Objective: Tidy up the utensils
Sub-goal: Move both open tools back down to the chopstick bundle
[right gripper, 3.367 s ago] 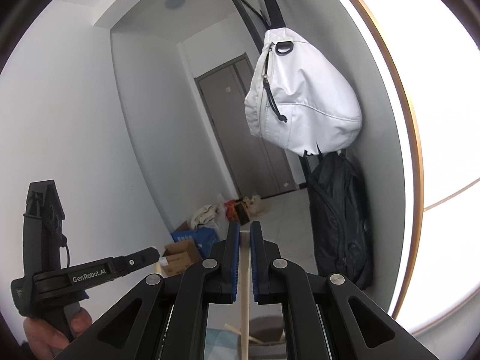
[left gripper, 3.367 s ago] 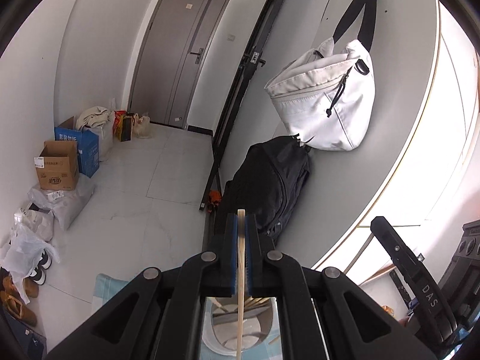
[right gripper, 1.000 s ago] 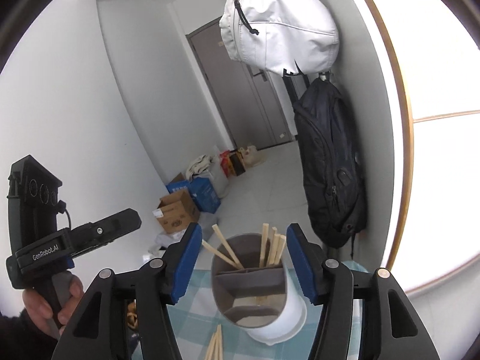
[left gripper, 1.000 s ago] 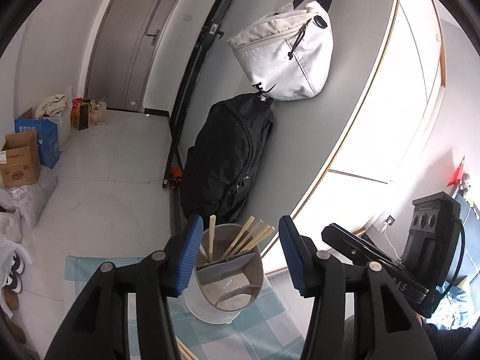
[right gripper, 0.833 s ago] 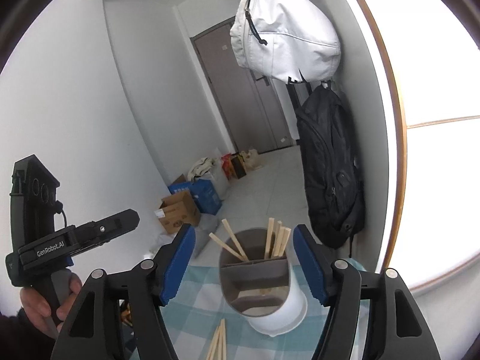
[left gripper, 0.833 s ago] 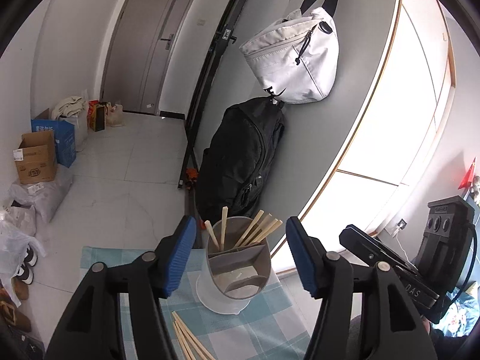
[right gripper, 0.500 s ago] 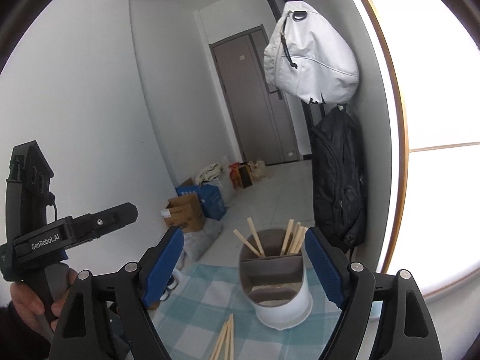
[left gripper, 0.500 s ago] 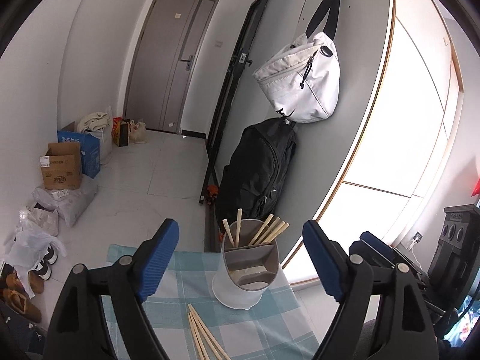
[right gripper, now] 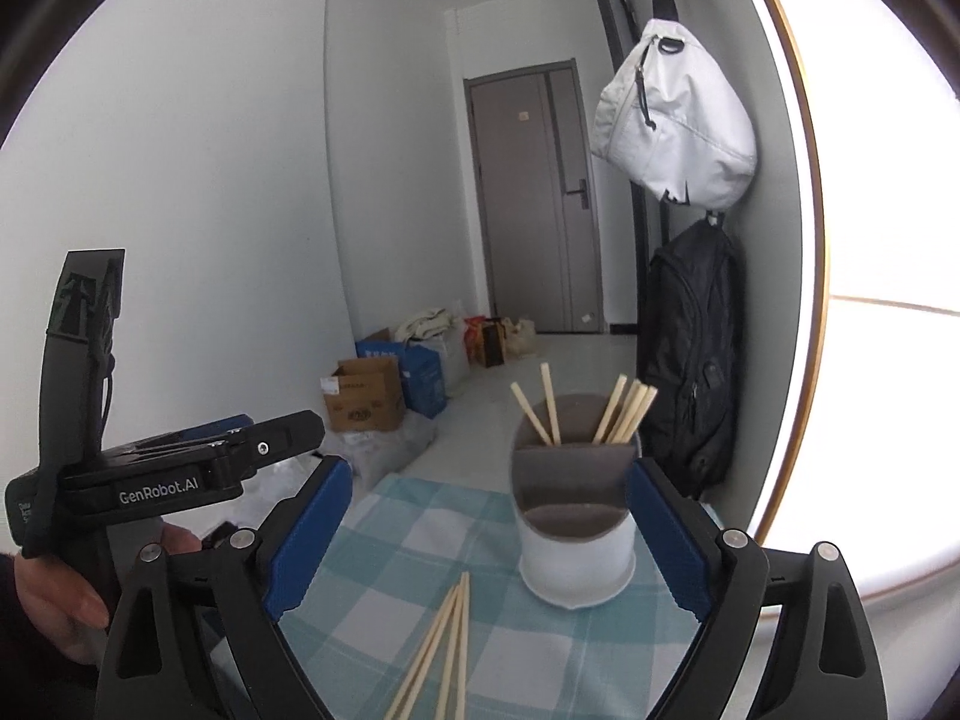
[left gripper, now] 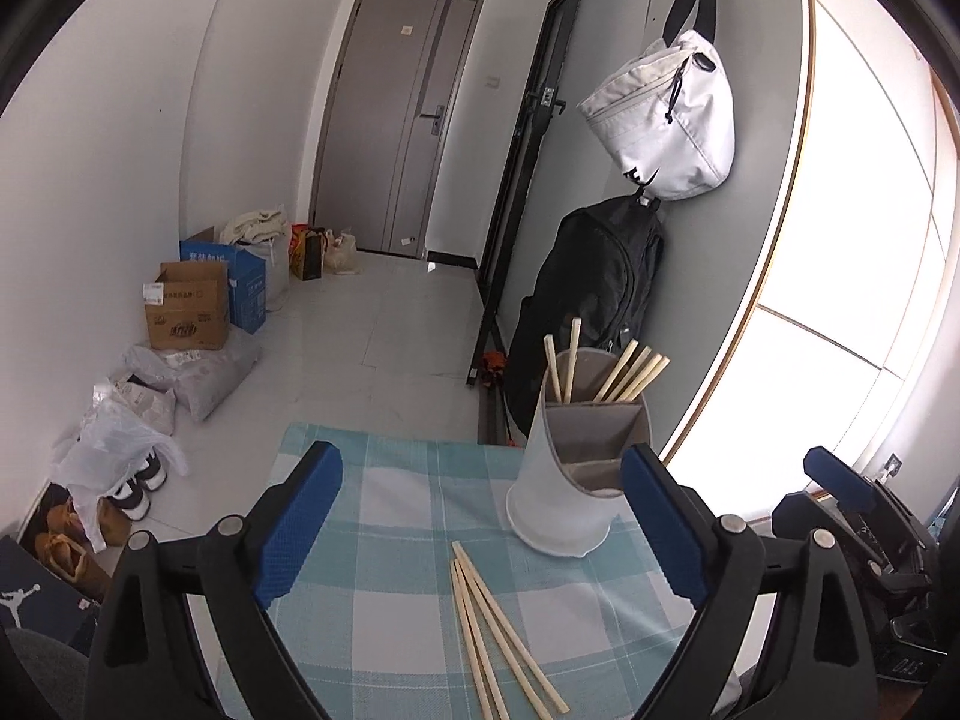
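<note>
Left wrist view: the left gripper (left gripper: 477, 513) stands wide, its jaws having just been opening, with nothing pressed between the blue pads (left gripper: 297, 525). Ahead of it and slightly toward its right finger sits the white utensil holder (left gripper: 567, 480) on a blue-and-white checked cloth (left gripper: 384, 540). Six wooden chopsticks in the holder (left gripper: 624, 369) lean out of its rear compartments — two to one side, four fanned to the other. The two front compartments look empty. Directly below the open jaws, a loose bundle of chopsticks on the cloth (left gripper: 492, 618) lies flat, its near ends running out of frame. The other tool's black body shows at the far right edge.

Right wrist view: the right gripper (right gripper: 483, 531) is likewise spread wide after opening, gripping nothing. The holder (right gripper: 573, 510) stands just ahead, nearer the right finger than the left, with the same sticks upright in it. Loose chopsticks (right gripper: 444, 642) lie between the jaws and closer to the camera, apart from the holder's base. To the left, a hand (right gripper: 54, 600) grips the handle of the left tool.

Judging by the layout, the job is partly done — several sticks are stowed, and at least three or four remain on the cloth to be picked up.
</note>
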Available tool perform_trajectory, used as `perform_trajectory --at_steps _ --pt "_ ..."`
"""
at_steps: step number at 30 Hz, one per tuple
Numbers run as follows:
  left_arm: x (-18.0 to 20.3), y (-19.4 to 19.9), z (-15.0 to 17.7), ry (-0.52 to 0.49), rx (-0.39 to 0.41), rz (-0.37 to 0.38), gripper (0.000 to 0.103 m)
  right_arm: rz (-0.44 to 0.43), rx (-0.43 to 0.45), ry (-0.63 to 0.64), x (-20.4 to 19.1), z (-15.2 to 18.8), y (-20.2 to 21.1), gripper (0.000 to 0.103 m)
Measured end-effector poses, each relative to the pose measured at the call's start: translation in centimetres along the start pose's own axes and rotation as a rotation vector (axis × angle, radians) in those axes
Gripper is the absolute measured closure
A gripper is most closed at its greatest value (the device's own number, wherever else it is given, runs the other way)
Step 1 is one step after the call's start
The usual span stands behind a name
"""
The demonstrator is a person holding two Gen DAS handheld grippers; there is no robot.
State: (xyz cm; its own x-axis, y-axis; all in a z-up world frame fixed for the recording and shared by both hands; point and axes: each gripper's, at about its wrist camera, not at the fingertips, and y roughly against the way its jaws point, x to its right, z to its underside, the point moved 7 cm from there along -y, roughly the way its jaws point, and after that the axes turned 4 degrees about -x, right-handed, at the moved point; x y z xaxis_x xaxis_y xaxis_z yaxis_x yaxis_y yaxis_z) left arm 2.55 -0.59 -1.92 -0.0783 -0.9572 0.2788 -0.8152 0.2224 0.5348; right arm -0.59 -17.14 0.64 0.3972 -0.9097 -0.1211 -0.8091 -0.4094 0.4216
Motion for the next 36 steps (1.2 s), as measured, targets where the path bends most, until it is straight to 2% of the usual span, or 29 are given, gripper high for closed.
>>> perform_trajectory --at_steps 6,8,9,11,13,15,17,21,23,26,30,34,36 --pt "-2.7 -2.5 2.0 0.054 -0.081 -0.027 0.012 -0.01 -0.152 -0.011 0.2 3.0 -3.3 0.01" --pt "-3.4 -3.0 2.6 0.056 -0.093 -0.044 0.012 -0.034 -0.239 -0.039 0.3 4.0 -5.1 0.012" --pt "-3.8 -3.1 2.8 0.059 -0.098 -0.049 0.012 -0.039 -0.273 -0.045 0.2 4.6 -5.8 0.016" --pt "-5.0 -4.0 3.4 0.094 -0.144 -0.063 0.012 -0.04 -0.397 -0.054 0.2 6.3 -8.4 0.041" --pt "-6.0 -4.6 3.9 0.152 -0.19 -0.053 0.012 -0.054 -0.493 -0.069 0.0 8.2 -10.3 0.045" --pt "-6.9 -5.1 4.2 0.188 -0.208 -0.052 0.012 -0.059 -0.552 -0.071 -0.1 9.3 -11.9 0.046" --pt "-7.9 -5.4 4.2 0.192 -0.213 -0.089 0.012 -0.059 -0.62 -0.056 -0.5 10.5 -13.9 0.047" --pt "-9.9 -6.0 4.7 0.27 -0.263 -0.109 0.012 -0.016 -0.697 -0.012 -0.7 11.8 -16.6 0.052" --pt "-11.0 -6.4 5.4 0.302 -0.299 -0.138 0.012 0.006 -0.737 0.016 -0.9 12.4 -18.0 0.064" --pt "-12.4 -6.9 6.0 0.359 -0.34 -0.157 0.012 0.04 -0.775 0.078 -1.5 13.0 -19.6 0.071" --pt "-13.3 -6.9 6.1 0.422 -0.353 -0.157 0.012 0.081 -0.836 0.152 -1.8 14.1 -20.8 0.073" --pt "-13.4 -6.9 6.4 0.466 -0.379 -0.129 0.012 0.112 -0.842 0.199 -1.9 14.0 -21.5 0.074" --pt "-13.5 -7.0 6.3 0.459 -0.384 -0.145 0.012 0.12 -0.843 0.222 -2.2 13.7 -21.5 0.075"
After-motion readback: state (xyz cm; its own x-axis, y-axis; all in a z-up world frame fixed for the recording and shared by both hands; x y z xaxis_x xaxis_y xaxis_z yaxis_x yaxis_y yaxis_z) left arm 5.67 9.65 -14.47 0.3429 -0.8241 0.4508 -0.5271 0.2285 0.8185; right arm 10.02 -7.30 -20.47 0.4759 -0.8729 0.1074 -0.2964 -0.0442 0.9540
